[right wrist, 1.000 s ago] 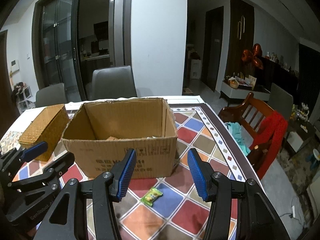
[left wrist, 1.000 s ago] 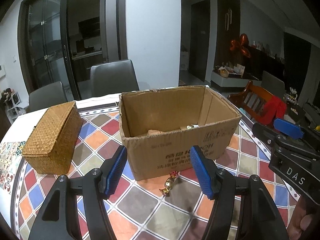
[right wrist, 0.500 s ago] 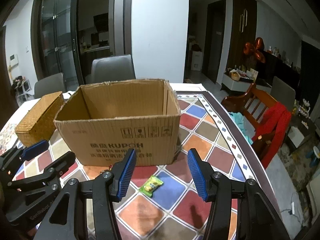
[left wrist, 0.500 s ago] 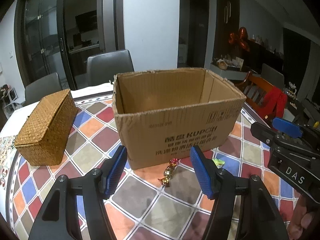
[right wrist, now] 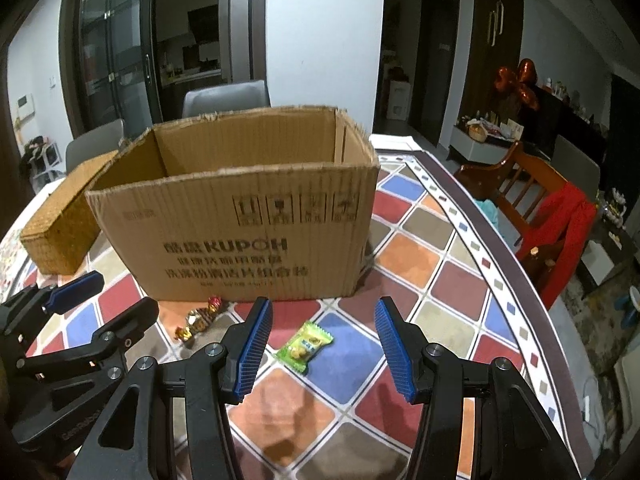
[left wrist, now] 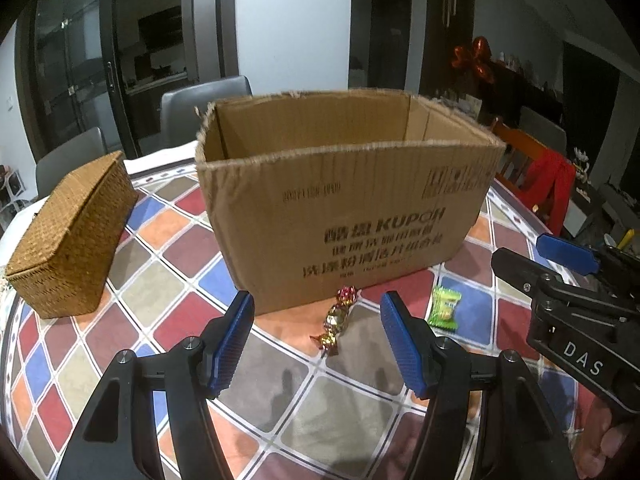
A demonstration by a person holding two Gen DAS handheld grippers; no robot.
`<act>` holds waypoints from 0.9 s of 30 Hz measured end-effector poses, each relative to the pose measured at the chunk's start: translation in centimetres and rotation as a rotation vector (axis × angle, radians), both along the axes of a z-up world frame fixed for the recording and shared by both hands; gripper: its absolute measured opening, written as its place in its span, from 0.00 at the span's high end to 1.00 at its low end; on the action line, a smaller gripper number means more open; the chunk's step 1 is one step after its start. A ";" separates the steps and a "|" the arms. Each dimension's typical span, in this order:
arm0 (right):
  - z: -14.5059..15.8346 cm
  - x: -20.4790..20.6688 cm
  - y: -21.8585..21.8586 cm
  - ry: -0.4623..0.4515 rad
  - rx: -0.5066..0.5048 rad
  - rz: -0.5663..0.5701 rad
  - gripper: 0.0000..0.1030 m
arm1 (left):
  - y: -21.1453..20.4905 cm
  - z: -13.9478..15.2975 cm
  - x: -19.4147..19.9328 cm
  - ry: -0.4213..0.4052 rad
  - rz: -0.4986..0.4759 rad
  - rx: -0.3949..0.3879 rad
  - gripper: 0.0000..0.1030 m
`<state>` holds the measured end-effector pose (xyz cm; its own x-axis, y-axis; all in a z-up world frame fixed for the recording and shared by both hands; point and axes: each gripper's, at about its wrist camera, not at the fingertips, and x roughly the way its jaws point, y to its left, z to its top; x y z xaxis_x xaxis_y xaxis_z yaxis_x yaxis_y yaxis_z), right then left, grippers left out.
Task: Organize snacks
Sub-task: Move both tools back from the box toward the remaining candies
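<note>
An open cardboard box [left wrist: 344, 208] [right wrist: 256, 216] stands on the tiled table. In front of it lie a gold and red foil candy [left wrist: 336, 320] [right wrist: 198, 318] and a green wrapped candy [left wrist: 445, 306] [right wrist: 306, 344]. My left gripper [left wrist: 316, 340] hovers open just short of the foil candy, nothing between its blue pads. Open and empty too, my right gripper [right wrist: 322, 340] hangs over the green candy, which shows between its fingers farther off. Each gripper appears at the edge of the other's view: the right one [left wrist: 560, 264], the left one [right wrist: 80, 300].
A woven lidded basket [left wrist: 72, 236] [right wrist: 60, 224] sits left of the box. The table's curved edge [right wrist: 500, 272] runs along the right, with a wooden chair and red cloth [right wrist: 560, 232] beyond it. Grey chairs [left wrist: 204, 108] stand behind the table.
Both grippers have sunk toward the table. The box now looms taller, its inside hidden, and the candies sit closer in front of the fingers. Jaw widths look unchanged.
</note>
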<state>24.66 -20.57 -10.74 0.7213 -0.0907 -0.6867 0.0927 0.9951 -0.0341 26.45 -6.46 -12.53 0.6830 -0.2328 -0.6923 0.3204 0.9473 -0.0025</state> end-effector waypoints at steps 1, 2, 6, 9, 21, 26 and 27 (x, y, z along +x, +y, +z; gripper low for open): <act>-0.3 0.1 -0.1 0.007 0.000 0.000 0.47 | -0.1 -0.4 0.1 0.008 -0.006 0.002 0.37; -0.6 0.1 -0.1 0.014 0.000 -0.001 0.47 | -0.1 -0.6 0.1 0.012 -0.010 0.003 0.37; -1.8 0.4 -0.2 0.041 0.003 -0.003 0.47 | -0.3 -1.6 0.4 0.031 -0.026 0.012 0.37; -2.5 0.7 -0.2 0.057 0.007 -0.002 0.47 | -0.6 -2.3 0.6 0.043 -0.036 0.015 0.37; -4.8 1.8 0.5 0.117 0.013 0.026 0.47 | -0.7 -4.7 1.5 0.078 -0.061 0.034 0.38; -5.9 2.2 0.9 0.149 0.016 0.040 0.47 | -0.8 -5.2 2.0 0.072 -0.070 0.046 0.39; -6.2 2.2 1.0 0.155 0.015 0.042 0.47 | -0.8 -5.3 2.1 0.070 -0.073 0.049 0.39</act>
